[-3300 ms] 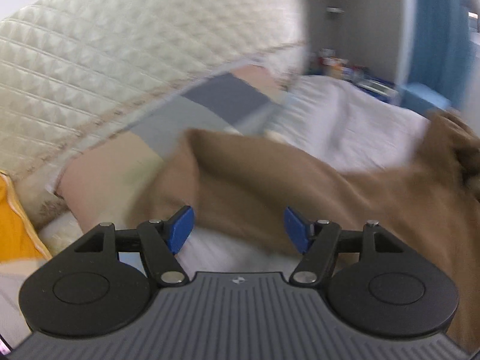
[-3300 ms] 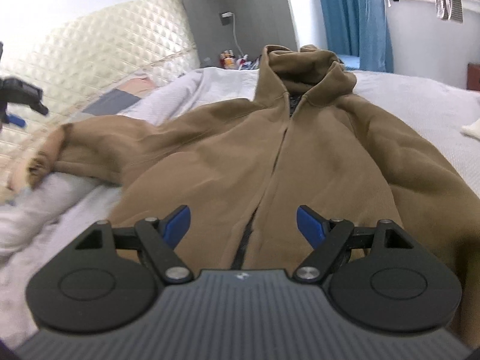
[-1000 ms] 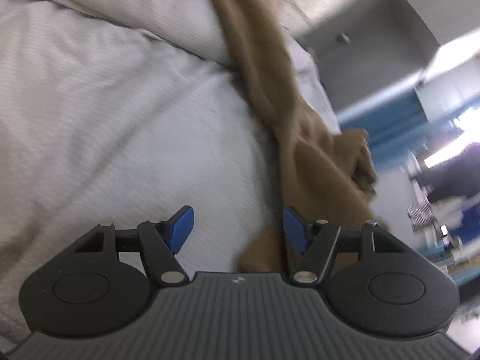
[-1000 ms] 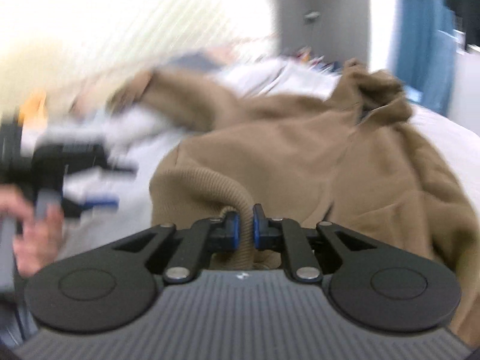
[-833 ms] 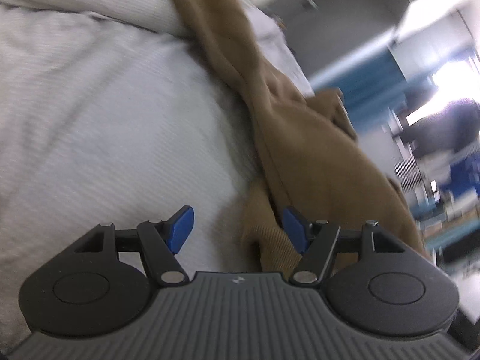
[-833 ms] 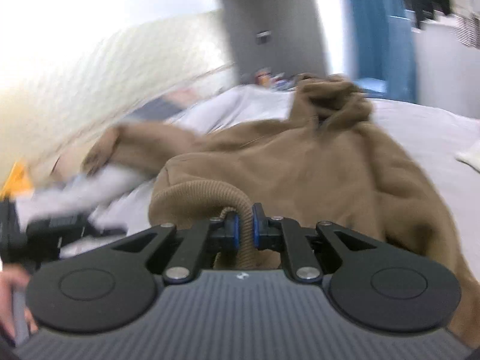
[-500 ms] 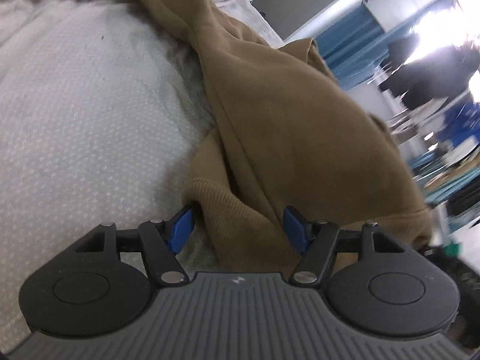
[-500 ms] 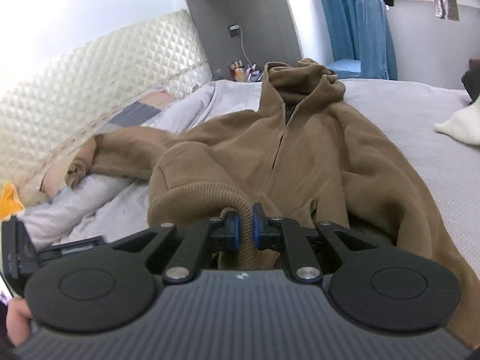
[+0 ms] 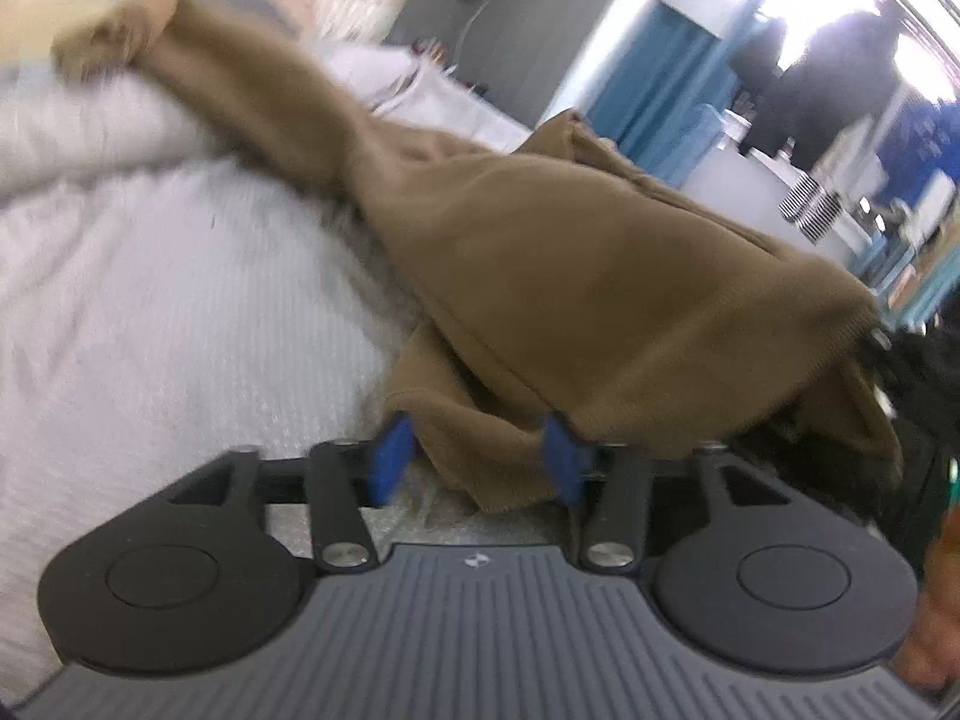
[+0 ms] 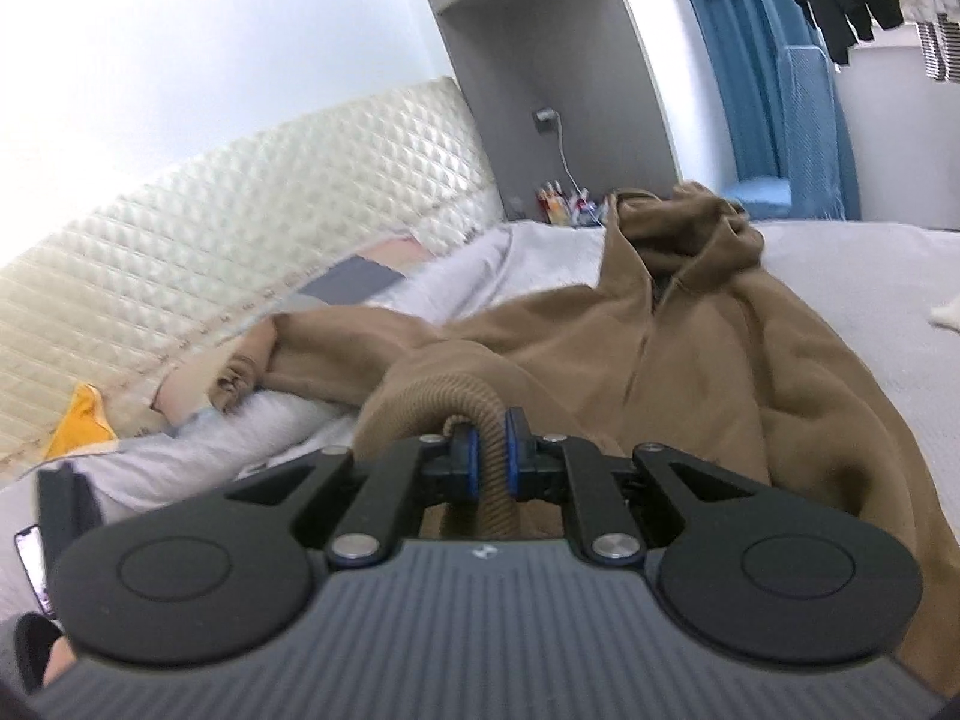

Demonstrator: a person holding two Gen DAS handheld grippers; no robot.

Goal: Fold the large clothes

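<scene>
Left wrist view: the left gripper (image 9: 477,459) points slightly down at the near corner of the brown hoodie (image 9: 576,276), which lies on the white bed (image 9: 150,312). A bunched fold of the ribbed hem (image 9: 492,456) sits right between the blue pads, and the jaws are closing on it from a middling width; whether the pads already press the cloth is hard to tell through the blur. From this gripper the hoodie's body runs away toward 1 o'clock, and one long sleeve (image 9: 240,78) stretches off toward 11 o'clock, ending on a pillow. At 3 o'clock the hem rises to the dark shape of the other gripper.

Right wrist view: the right gripper (image 10: 492,459) is clamped tight on the ribbed hem (image 10: 462,396), which arches up out of its jaws. The hoodie (image 10: 690,360) lies lengthwise straight ahead, its long axis toward 12 o'clock, with the hood (image 10: 684,222) at the far end near the grey wall. The spread sleeve (image 10: 336,342) reaches toward 10 o'clock, to the pillows under the quilted headboard (image 10: 240,240).

Both grippers are at the hem end, so the coming fold likely carries that edge along the long axis toward the hood.
</scene>
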